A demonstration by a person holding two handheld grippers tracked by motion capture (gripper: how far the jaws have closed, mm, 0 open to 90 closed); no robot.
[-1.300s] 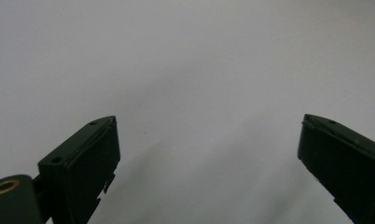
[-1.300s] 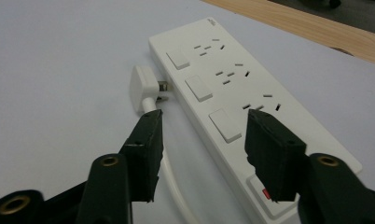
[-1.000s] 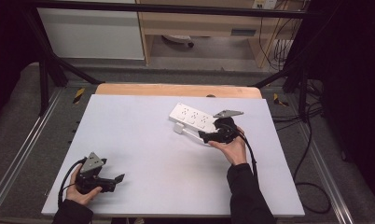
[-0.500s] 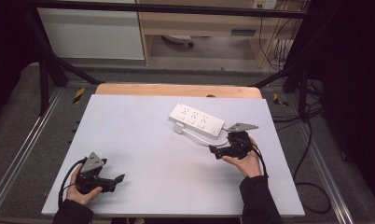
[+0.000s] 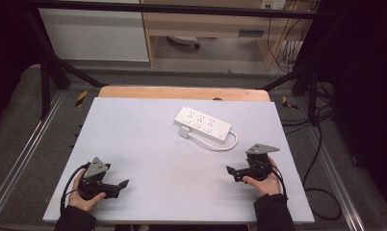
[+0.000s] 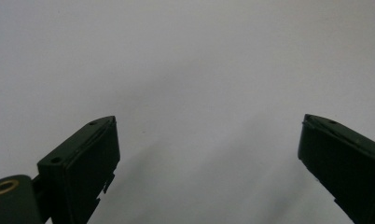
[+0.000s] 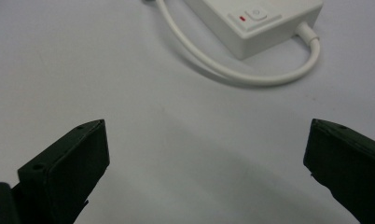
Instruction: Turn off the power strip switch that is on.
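While a white rectangular plastic power strip [image 5: 203, 123] lies on the far-right part of a pale grey tabletop [image 5: 153, 144], the person's two hands rest near the front edge, each holding a black two-jaw gripper. Set at a slant, the strip has its short white cable [image 5: 219, 144] curling out of the right end and looping back along its near side to a white plug [image 5: 184, 132] that lies touching the strip's near-left corner.

On the person's right, the right gripper [image 5: 231, 172] sits in the right hand [image 5: 264, 175] near the table's front-right edge, apart from the strip and pointing towards the table's middle. Its jaws have just been opening and now stand spread wide with nothing between them. From the right gripper view, bare tabletop fills the gap between the two black jaws, while beyond them the strip's switch end [image 7: 255, 18] shows a square push button beside a small red mark, and the cable [image 7: 251, 77] arcs across the surface.

At the front-left corner, the left gripper [image 5: 123, 184] lies in the left hand [image 5: 85, 195], well apart from the strip, with its jaws likewise spread wide. Only plain grey surface [image 6: 190, 84] lies between them in the left gripper view.
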